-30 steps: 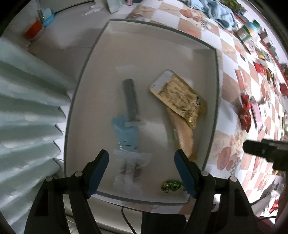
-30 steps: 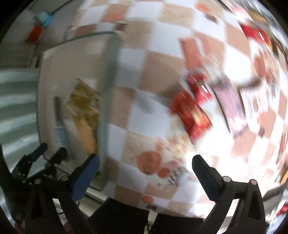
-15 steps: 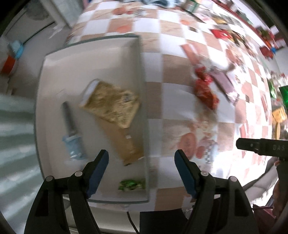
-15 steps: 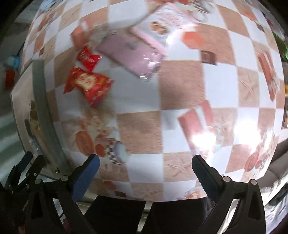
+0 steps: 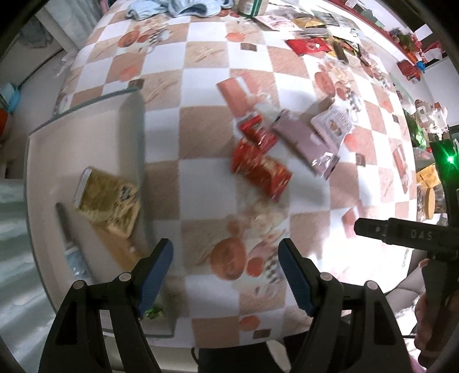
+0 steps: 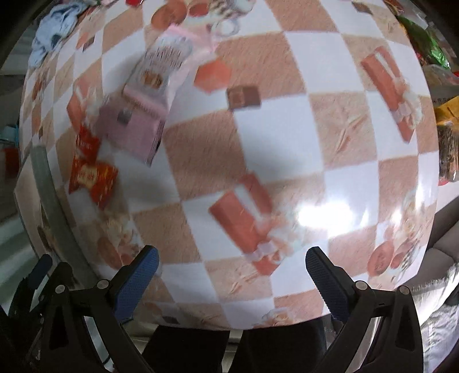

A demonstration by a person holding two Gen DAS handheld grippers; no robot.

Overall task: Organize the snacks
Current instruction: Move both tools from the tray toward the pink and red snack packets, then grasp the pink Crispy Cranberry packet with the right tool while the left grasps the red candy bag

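Note:
A white tray [image 5: 140, 134] at the left holds a gold packet [image 5: 106, 200], a tan packet [image 5: 120, 246], a blue-grey stick packet [image 5: 71, 252] and a green candy [image 5: 155, 311]. On the checkered tablecloth lie two red packets [image 5: 261, 172] and two pink packets [image 5: 298, 140]. My left gripper [image 5: 225, 252] hangs open and empty over the cloth, just right of the tray rim. My right gripper [image 6: 232, 255] is open and empty above bare cloth. It is right of the red packets [image 6: 91, 178] and the pink packets [image 6: 134, 132].
A blue cloth [image 5: 178, 7] and a jar [image 5: 252, 5] lie at the far edge. Several more snack packets [image 5: 309, 44] crowd the far right of the table. The right gripper's body [image 5: 401, 233] shows at the left wrist view's right. A grey sofa [image 6: 439, 258] borders the table.
Both grippers have swung right, away from the tray and out over the tablecloth. The red and pink packets have come into the left wrist view. Both pairs of jaws keep the same width.

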